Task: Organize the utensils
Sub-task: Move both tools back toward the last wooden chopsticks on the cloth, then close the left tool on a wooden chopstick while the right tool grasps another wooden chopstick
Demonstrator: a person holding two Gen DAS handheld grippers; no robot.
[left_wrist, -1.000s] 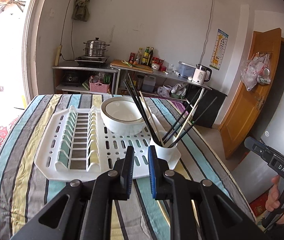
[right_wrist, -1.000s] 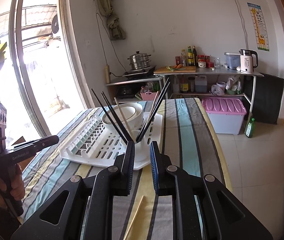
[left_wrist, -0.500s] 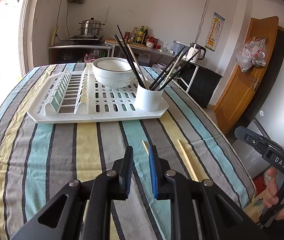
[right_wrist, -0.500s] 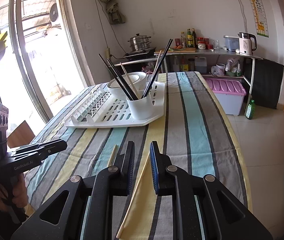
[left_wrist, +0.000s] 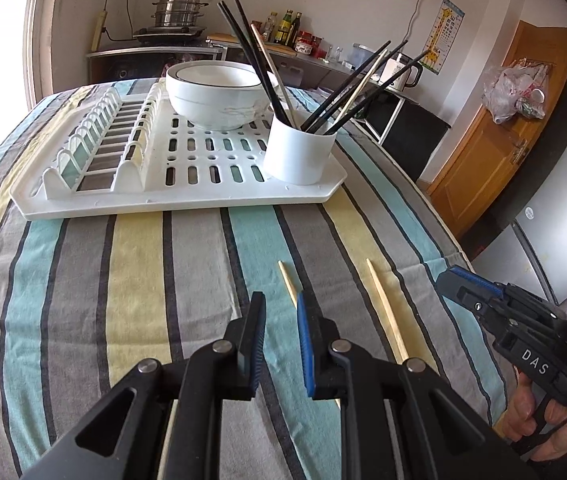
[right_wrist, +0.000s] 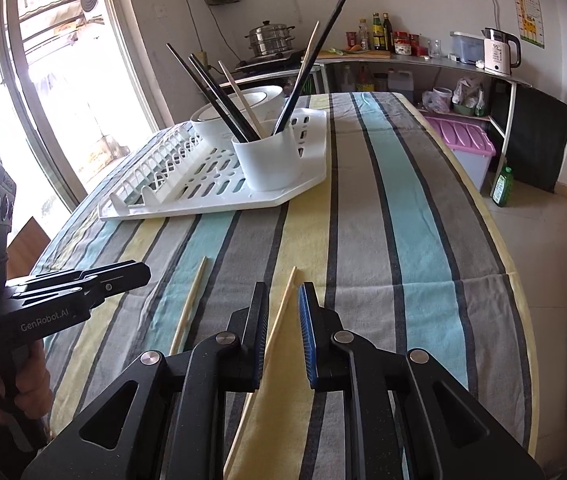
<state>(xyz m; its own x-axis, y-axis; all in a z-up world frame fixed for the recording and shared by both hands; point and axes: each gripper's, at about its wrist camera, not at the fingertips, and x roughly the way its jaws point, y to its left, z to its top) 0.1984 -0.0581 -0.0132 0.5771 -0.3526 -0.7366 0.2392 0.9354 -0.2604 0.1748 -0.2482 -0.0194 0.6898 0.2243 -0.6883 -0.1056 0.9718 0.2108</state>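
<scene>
Jaws: left gripper [left_wrist: 279,312] and right gripper [right_wrist: 281,304] slightly apart, empty, each over one chopstick.
Done: several chopsticks in cup [left_wrist: 298,153].
Left: two chopsticks [left_wrist: 385,310] flat on counter [left_wrist: 123,280].

"DAS" – right hand-held gripper [left_wrist: 449,278] | "GenRobot.AI" – left hand-held gripper [right_wrist: 139,270] | "55" – kettle [right_wrist: 499,50]

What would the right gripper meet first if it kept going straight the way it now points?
Most likely the wooden chopstick lying on the striped tablecloth: it runs between the fingers of the right gripper, which angles down at it. How much gap remains is unclear.
</scene>
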